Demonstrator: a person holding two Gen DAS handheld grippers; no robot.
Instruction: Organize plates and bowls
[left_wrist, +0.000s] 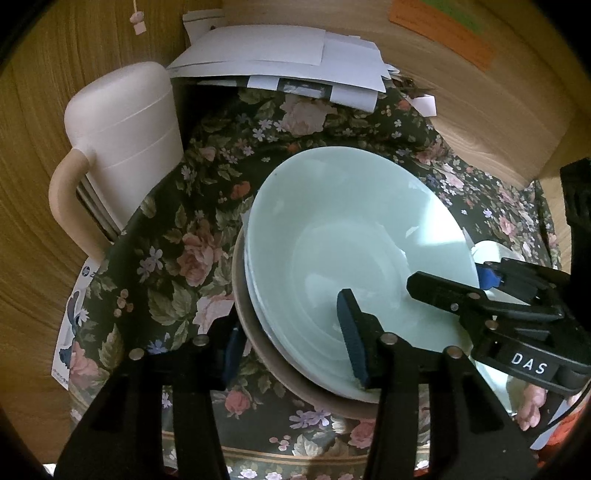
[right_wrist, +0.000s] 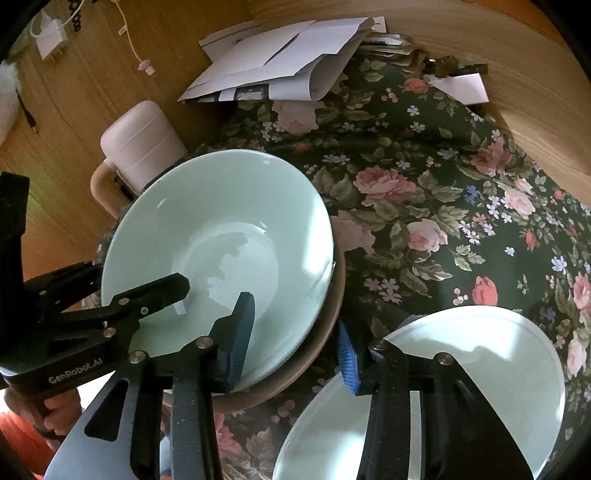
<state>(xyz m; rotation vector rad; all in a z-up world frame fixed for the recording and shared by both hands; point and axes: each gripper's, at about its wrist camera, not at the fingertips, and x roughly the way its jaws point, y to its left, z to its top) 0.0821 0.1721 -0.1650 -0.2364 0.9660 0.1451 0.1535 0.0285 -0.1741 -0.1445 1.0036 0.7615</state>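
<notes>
Straddling the near rim of a pale green bowl (left_wrist: 354, 236), the left hand-held gripper (left_wrist: 291, 339) has one blue-padded finger inside the bowl and the other outside it, beside a brown bowl (left_wrist: 295, 384) that the green one sits in. Its jaws stand fairly narrow, but whether the pads press the rims cannot be told. The right hand-held gripper (right_wrist: 295, 339) straddles the same stack from the other side, one finger inside the green bowl, the other outside the brown rim, jaws likewise narrow and the grip unclear. A thin plate edge shows between the green bowl and the brown one. Just right of the stack, under the right hand-held gripper, lies a white plate (right_wrist: 498, 354), apart from the bowls. All rest on a worktop covered with a dark floral cloth (right_wrist: 424, 206). Beyond the stack to the left stands a cream jug (left_wrist: 122, 136) with a handle. Farthest off, loose white papers (left_wrist: 280, 55) lie at the worktop's back edge against a wooden wall (left_wrist: 480, 96).
</notes>
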